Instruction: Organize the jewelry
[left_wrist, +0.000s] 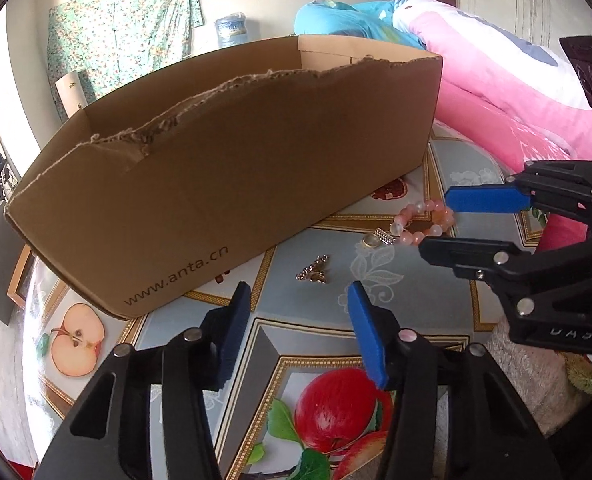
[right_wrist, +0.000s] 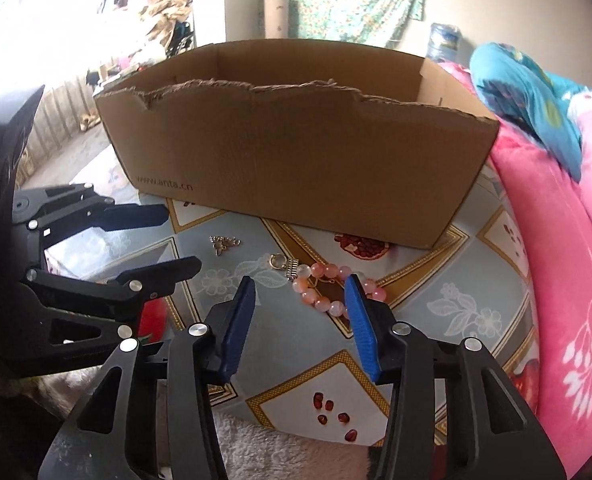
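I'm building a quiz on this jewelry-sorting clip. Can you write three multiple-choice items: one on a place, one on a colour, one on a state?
1. Where does the pink bead bracelet lie?
A. inside the cardboard box
B. on the patterned cloth in front of the box
C. on the pink quilt

2. What colour are the claw pads?
A. blue
B. red
C. white

3. What is between the fingers of the left claw?
A. the bracelet
B. the gold ring
C. nothing

Answers:
1 B, the beads rest on the cloth near the cardboard box, outside it.
2 A, both wrist views show blue pads.
3 C, the left wrist view shows only cloth in the gap; the small gold clasp lies beyond the tips.
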A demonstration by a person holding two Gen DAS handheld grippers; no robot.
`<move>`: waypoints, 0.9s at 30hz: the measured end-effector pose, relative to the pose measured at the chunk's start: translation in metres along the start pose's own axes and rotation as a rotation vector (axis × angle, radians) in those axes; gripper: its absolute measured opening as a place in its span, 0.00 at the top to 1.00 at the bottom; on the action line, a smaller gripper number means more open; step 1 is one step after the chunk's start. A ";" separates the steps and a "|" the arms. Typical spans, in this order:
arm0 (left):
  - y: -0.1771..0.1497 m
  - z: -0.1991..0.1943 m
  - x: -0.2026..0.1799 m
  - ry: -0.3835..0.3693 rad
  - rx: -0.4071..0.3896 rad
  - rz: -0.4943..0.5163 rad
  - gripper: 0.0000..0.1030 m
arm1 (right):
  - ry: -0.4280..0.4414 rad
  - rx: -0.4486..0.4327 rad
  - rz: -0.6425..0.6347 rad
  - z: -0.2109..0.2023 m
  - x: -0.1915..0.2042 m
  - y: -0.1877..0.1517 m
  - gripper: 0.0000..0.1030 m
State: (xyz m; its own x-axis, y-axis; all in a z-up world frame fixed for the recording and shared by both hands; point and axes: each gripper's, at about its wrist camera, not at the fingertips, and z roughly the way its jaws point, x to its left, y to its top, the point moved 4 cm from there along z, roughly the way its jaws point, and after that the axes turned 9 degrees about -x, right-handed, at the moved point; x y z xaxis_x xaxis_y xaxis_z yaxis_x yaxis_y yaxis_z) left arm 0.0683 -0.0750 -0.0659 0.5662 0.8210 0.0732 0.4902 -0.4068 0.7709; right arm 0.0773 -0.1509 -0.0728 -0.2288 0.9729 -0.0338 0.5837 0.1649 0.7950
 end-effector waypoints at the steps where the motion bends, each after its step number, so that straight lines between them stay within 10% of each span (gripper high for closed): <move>1: 0.001 0.003 0.000 -0.002 0.005 0.002 0.59 | 0.001 0.009 -0.025 0.005 0.003 0.000 0.65; 8: 0.003 0.013 0.004 -0.011 0.027 -0.008 0.64 | -0.016 0.058 -0.109 0.029 0.004 -0.007 0.73; 10: 0.003 0.014 0.005 -0.014 0.032 -0.013 0.64 | -0.002 0.072 -0.086 0.031 0.000 -0.006 0.93; 21: -0.001 0.010 0.019 -0.013 0.001 -0.054 0.65 | 0.089 -0.018 0.365 -0.008 -0.078 0.025 0.93; 27: -0.012 -0.006 0.037 0.033 -0.016 -0.094 0.65 | 0.163 -0.049 0.351 -0.027 -0.057 0.037 0.93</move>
State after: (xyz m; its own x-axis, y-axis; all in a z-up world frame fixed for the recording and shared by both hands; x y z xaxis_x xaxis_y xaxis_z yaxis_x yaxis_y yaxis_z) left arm 0.0794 -0.0377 -0.0692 0.4958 0.8682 0.0208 0.5292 -0.3210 0.7854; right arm 0.0909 -0.2045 -0.0250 -0.1447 0.9294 0.3394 0.6114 -0.1857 0.7692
